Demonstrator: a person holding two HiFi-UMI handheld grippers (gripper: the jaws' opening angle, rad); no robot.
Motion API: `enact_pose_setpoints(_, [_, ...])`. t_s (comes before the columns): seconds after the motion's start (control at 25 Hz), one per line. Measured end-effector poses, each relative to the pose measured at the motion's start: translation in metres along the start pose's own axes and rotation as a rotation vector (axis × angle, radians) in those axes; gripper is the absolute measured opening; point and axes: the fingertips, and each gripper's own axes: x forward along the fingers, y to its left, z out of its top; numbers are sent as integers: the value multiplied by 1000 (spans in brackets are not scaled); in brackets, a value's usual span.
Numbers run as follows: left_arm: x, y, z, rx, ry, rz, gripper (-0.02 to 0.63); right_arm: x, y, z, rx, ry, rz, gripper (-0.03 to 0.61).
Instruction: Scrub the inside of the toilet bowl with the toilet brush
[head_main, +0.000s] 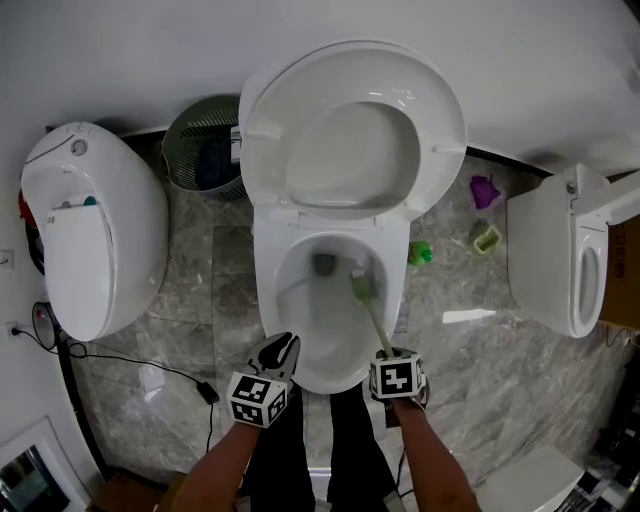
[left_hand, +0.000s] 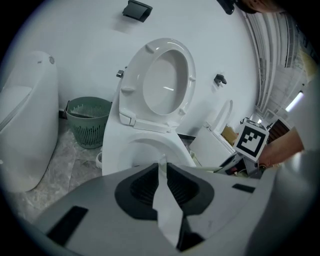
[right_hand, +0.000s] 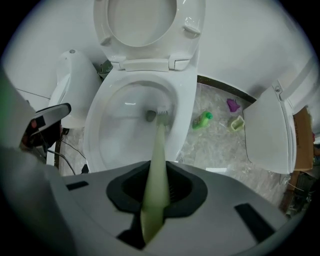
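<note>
The white toilet bowl (head_main: 296, 305) stands in the middle with its seat and lid (head_main: 350, 125) raised. A pale green toilet brush (head_main: 376, 322) slants into the bowl, its head (head_main: 360, 287) near the drain hole. My right gripper (head_main: 396, 376) is shut on the brush handle (right_hand: 156, 175) over the bowl's front right rim; the bristles (right_hand: 162, 112) touch the bowl beside the drain. My left gripper (head_main: 272, 368) hovers at the front left rim, shut on a white scrap of paper (left_hand: 167, 210). The bowl (left_hand: 145, 145) lies just ahead of it.
A green mesh waste basket (head_main: 203, 145) stands back left, next to another white toilet (head_main: 95, 230). A third toilet (head_main: 560, 250) is at the right. A green bottle (head_main: 419, 253), a purple object (head_main: 484, 190) and a green cup (head_main: 488, 239) lie on the marble floor. A black cable (head_main: 150, 365) trails left.
</note>
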Motion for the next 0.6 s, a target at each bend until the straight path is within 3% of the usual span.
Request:
enact_pose_setpoints(0.2, [-3,-3,-3,8,9,-9,52,-9,7,-30,-68,107,4,75])
enact_pose_setpoints(0.6, [-14,0,-6,6,13,-3,52,-14,38,-64,-153,239,100,75])
